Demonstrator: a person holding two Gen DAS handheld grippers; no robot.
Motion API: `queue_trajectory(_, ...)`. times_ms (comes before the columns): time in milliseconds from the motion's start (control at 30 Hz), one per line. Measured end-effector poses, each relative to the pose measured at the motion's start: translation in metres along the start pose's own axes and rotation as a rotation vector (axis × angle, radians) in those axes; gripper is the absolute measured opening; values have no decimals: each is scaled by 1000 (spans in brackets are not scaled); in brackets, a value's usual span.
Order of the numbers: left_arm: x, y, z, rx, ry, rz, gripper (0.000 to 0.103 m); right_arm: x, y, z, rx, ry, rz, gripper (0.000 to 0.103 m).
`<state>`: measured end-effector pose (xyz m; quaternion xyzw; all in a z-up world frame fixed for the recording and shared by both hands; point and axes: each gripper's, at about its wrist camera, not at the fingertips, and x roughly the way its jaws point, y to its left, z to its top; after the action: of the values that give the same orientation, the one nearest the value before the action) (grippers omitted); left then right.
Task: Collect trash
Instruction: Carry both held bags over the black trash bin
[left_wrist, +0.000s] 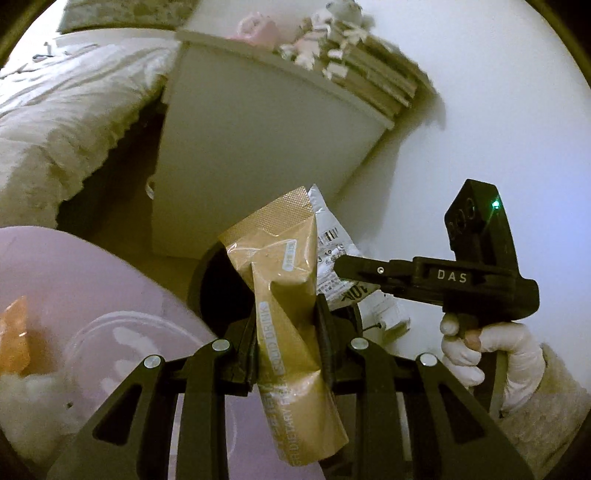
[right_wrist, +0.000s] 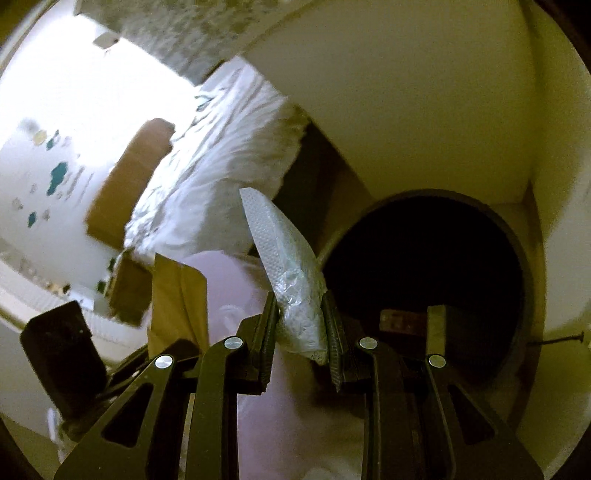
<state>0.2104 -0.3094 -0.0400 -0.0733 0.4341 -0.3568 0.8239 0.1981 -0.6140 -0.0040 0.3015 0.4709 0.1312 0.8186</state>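
We carry both wrappers to the dark bin (right_wrist: 424, 266): left tool (left_wrist: 286, 343) clamps the tan sachet (left_wrist: 284, 295) just beside its rim, right tool (right_wrist: 301, 325) clamps the silver wrapper (right_wrist: 291, 280) at its rim, ready for dropping.

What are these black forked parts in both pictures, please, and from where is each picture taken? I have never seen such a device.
No robot here: a person holds a hand-operated gripper in each hand, each with a camera looking along its fingers. The left camera shows the left gripper clamping a gold drink sachet; beside it is the right gripper, held by a gloved hand. The right camera shows the right gripper clamping a silver packet. Just beyond is a dark round bin, near a bed.
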Motion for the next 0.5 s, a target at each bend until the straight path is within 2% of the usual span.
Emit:
queue_trajectory(167,26,0,2,-5,46,-1,27,3,-30,-2,41,-6,-32,25)
queue_trajectory(500,63,-9,9,4,106,7,27,5,-56,-6,73,-1,-64,25)
